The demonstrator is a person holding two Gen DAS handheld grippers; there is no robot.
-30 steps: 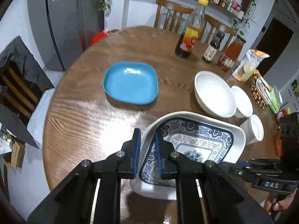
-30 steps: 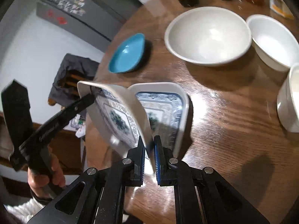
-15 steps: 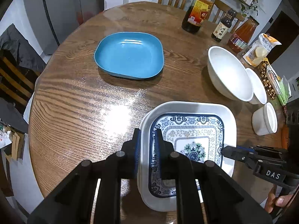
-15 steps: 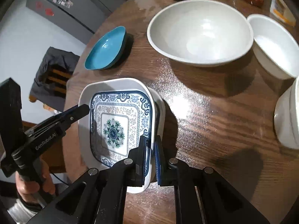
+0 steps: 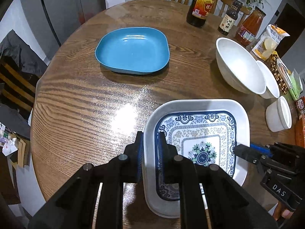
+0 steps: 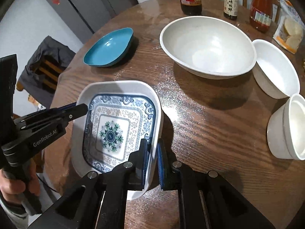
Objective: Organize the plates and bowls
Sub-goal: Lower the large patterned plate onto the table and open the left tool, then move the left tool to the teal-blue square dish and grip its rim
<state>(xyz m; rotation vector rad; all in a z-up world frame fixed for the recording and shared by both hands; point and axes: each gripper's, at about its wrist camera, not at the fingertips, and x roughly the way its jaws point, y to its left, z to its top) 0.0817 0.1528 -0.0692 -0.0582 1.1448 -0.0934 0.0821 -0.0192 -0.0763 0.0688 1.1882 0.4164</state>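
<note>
A square white plate with a blue floral pattern (image 5: 202,143) lies flat near the table's front edge, seemingly stacked on a like plate whose rim shows beneath. It also shows in the right wrist view (image 6: 114,127). My left gripper (image 5: 150,143) straddles its left rim, jaws slightly apart. My right gripper (image 6: 152,150) straddles its right rim, jaws slightly apart. A blue square plate (image 5: 133,49) lies further back. A large white bowl (image 6: 207,43), a medium white bowl (image 6: 276,68) and small stacked white bowls (image 6: 287,127) sit to the right.
Sauce bottles (image 5: 202,2) and a red jar (image 5: 249,26) stand at the round wooden table's (image 5: 85,105) far side, with snack packets (image 5: 270,42) at the right edge. Chairs and a grey fridge (image 5: 57,9) surround the table.
The patterned plate, held tilted a second ago, has been lowered flat onto the plate below. Both grippers' jaws have loosened slightly on its rims.
</note>
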